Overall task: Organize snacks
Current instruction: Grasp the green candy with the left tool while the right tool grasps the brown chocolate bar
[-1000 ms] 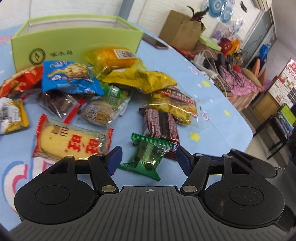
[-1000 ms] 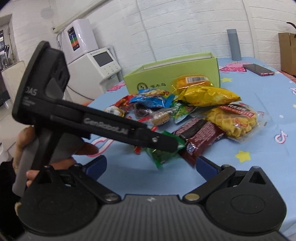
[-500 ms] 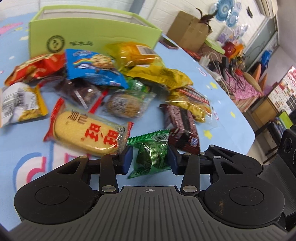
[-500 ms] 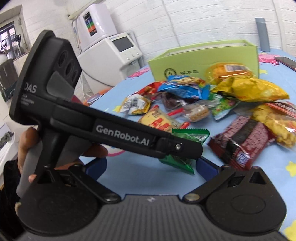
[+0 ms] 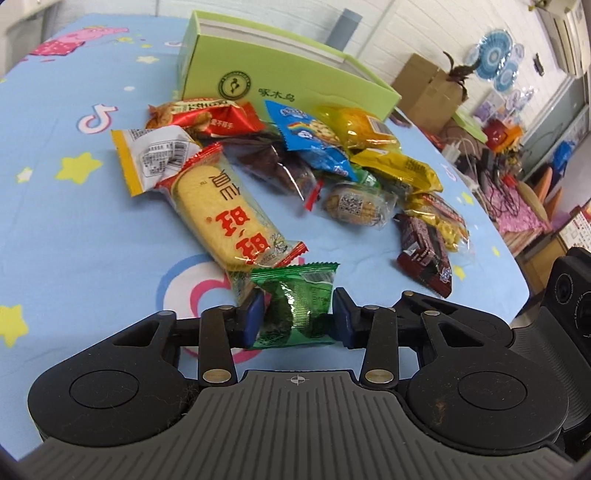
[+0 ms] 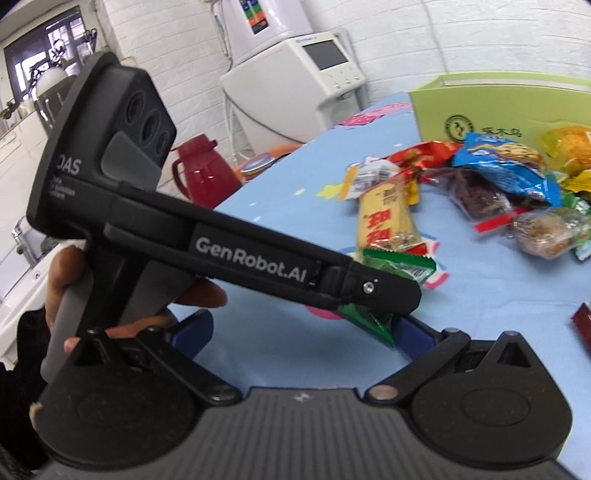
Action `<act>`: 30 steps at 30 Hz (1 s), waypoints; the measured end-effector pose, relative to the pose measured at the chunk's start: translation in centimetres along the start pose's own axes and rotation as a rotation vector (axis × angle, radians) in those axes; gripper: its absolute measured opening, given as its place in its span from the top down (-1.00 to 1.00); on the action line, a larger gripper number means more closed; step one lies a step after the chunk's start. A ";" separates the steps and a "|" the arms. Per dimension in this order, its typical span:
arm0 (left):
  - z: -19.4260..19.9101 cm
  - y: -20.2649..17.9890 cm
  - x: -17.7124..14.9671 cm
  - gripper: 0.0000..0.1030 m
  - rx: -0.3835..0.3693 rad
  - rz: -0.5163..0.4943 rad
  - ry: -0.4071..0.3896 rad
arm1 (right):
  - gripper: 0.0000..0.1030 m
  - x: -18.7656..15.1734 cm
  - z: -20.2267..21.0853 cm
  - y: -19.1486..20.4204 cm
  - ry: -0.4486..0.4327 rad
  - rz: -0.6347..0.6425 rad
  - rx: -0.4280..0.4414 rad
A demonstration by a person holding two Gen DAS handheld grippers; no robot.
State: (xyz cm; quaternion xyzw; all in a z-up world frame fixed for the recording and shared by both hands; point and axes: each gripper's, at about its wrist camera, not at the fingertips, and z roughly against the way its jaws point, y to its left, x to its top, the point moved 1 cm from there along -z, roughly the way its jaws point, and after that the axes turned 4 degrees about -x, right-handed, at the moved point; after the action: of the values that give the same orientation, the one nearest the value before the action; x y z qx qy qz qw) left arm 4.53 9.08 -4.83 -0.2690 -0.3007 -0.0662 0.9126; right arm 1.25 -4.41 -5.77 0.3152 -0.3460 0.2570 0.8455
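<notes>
My left gripper (image 5: 297, 321) is shut on a green foil snack packet (image 5: 299, 295), its blue pads pressing both sides. In the right wrist view the same left gripper (image 6: 399, 295) crosses the frame, gripped by a hand (image 6: 62, 273), with the green packet (image 6: 399, 266) at its tip above the blue tablecloth. My right gripper (image 6: 303, 332) stands open below it, and no pad touches the packet. Behind lies a pile of snacks, with a long yellow rice-cracker packet (image 5: 225, 218) nearest. A light-green open box (image 5: 288, 85) stands beyond the pile.
The round table's edge (image 5: 509, 258) curves away at the right. A grey bottle (image 5: 349, 22) stands behind the box. Off the table to the left are a white appliance (image 6: 295, 74) and a red jug (image 6: 207, 173). A cardboard box (image 5: 424, 85) sits far back.
The left gripper's jaws closed onto the green packet and carried it left, away from the brown wrapper. The right gripper's view swung left, following it.
</notes>
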 end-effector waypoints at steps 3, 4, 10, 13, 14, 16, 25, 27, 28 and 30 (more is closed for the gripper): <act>-0.1 -0.6 -0.3 0.24 0.006 -0.018 -0.004 | -0.99 -0.3 0.8 0.4 0.002 0.023 -0.040; -0.2 -1.0 -0.3 0.20 0.009 -0.027 -0.007 | -0.99 -0.5 1.4 0.4 -0.008 0.038 -0.093; 0.7 -1.8 0.3 0.02 0.020 -0.033 -0.050 | -0.99 -1.6 7.6 -2.4 -0.083 -0.006 -0.390; 1.5 -1.9 1.0 -0.07 0.035 -0.030 -0.087 | -0.99 -1.9 8.8 -4.7 -0.118 -0.067 -0.477; 1.6 -2.0 1.2 -0.10 0.043 -0.034 -0.095 | -0.99 -1.9 8.8 -5.5 -0.122 -0.094 -0.496; 1.8 -2.3 1.4 -0.11 0.058 -0.031 -0.102 | -0.99 -1.8 8.4 -7.1 -0.126 -0.134 -0.509; 1.0 -3.6 1.3 -0.16 0.039 -0.034 -0.083 | -0.99 0.0 5.3 -10.8 -0.110 -0.178 -0.531; 1.1 -3.9 1.2 -0.17 0.039 -0.047 -0.084 | -0.99 0.3 4.8 -10.7 -0.102 -0.153 -0.548; 1.3 -4.0 1.1 -0.18 0.047 -0.056 -0.085 | -0.99 0.2 4.6 -10.5 -0.098 -0.132 -0.554; 1.7 -4.0 0.5 -0.26 0.078 -0.074 -0.093 | -0.99 -0.4 4.3 -9.9 -0.087 -0.065 -0.576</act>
State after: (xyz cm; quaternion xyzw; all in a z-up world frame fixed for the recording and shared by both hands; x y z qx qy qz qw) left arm 2.91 6.64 -1.59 -0.2246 -0.3548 -0.0758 0.9044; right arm 5.67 -14.23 -7.14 0.0841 -0.4304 0.1070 0.8923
